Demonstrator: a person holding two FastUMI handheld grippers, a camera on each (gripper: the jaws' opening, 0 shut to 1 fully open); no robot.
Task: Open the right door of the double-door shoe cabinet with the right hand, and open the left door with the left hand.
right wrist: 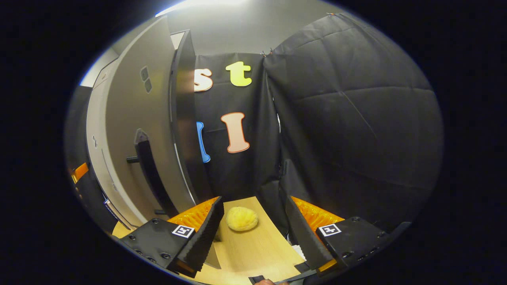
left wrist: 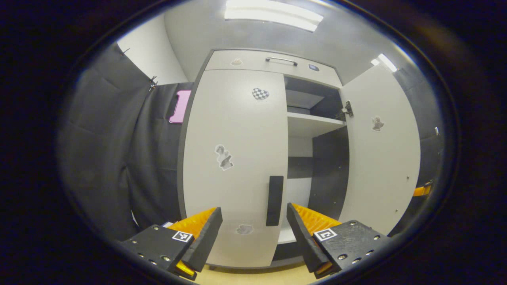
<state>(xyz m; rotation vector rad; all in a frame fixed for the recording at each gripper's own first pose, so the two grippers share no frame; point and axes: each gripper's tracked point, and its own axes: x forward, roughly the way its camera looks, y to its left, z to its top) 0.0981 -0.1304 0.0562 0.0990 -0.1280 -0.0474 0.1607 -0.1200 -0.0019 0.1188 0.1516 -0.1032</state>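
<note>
Your left gripper (left wrist: 253, 221) sat nearest the lens in the left gripper view, its two fingers (left wrist: 206, 233) spread wide apart and holding nothing. Between them, a little farther off, you had the dark vertical handle (left wrist: 275, 200) of the shoe cabinet's left door (left wrist: 237, 158). That door was shut flat against the cabinet (left wrist: 277, 63), and neither finger touched it or the handle. It carried a checkered sticker (left wrist: 260, 94) above the handle, a grey figure sticker (left wrist: 224, 157) to the handle's upper left, and a small grey one (left wrist: 244, 229) beside the handle's lower end.

To the right of the handle the cabinet stood exposed: a pale shelf (left wrist: 313, 123) with dark compartments above and below it. Beyond that, the right door (left wrist: 382, 158) hung swung outward on its hinge (left wrist: 347, 109), with a small sticker (left wrist: 377, 123) on its inner face. Above both doors ran a drawer front with a metal bar handle (left wrist: 281, 60).

Your right gripper (right wrist: 253, 223) likewise had its fingers (right wrist: 206, 233) parted and gripped nothing in the right gripper view. Between them, on the light wooden floor (right wrist: 257, 253), lay a yellow round plush object (right wrist: 242, 218). Left of that gripper stood the opened right door (right wrist: 130, 130), seen at a steep angle, with its dark handle (right wrist: 148, 170) projecting from the face and clear of the fingers. Black booth cloth (right wrist: 348, 138) hung behind and to the right of the door.
</note>
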